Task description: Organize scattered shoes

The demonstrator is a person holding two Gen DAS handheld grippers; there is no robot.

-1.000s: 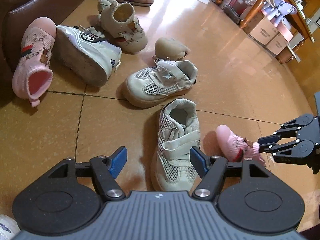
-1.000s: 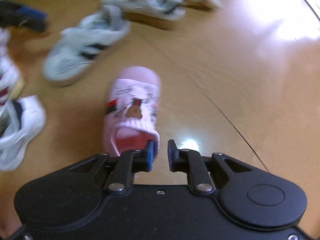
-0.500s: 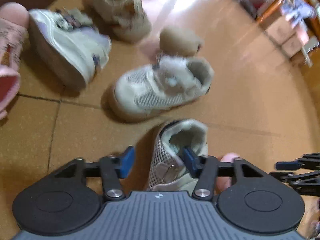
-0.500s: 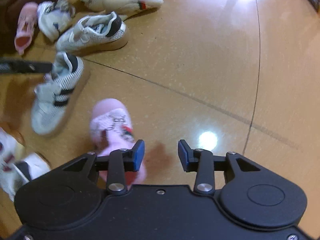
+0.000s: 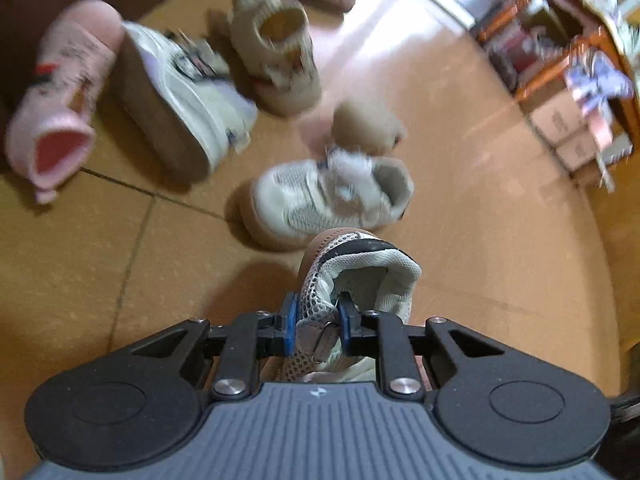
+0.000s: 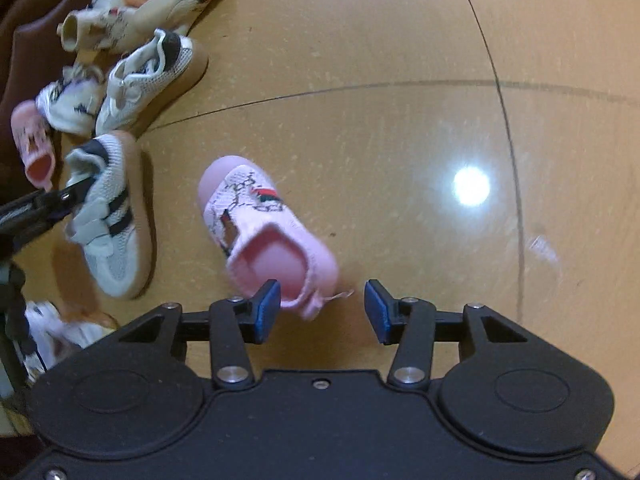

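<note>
Since a second ago, the mesh sneaker (image 5: pixel 352 280) has gone from lying between our spread left tool (image 5: pixel 316 320) pads to being pinched at its collar and tilted up off the floor (image 5: pixel 500 240). Our right tool (image 6: pixel 320 312) has let go of the pink shoe (image 6: pixel 264 232), which now sits on the floor just ahead of its wide-spread pads. We judge the pairing step under way: next, carry this sneaker beside its mate (image 5: pixel 328 196).
</note>
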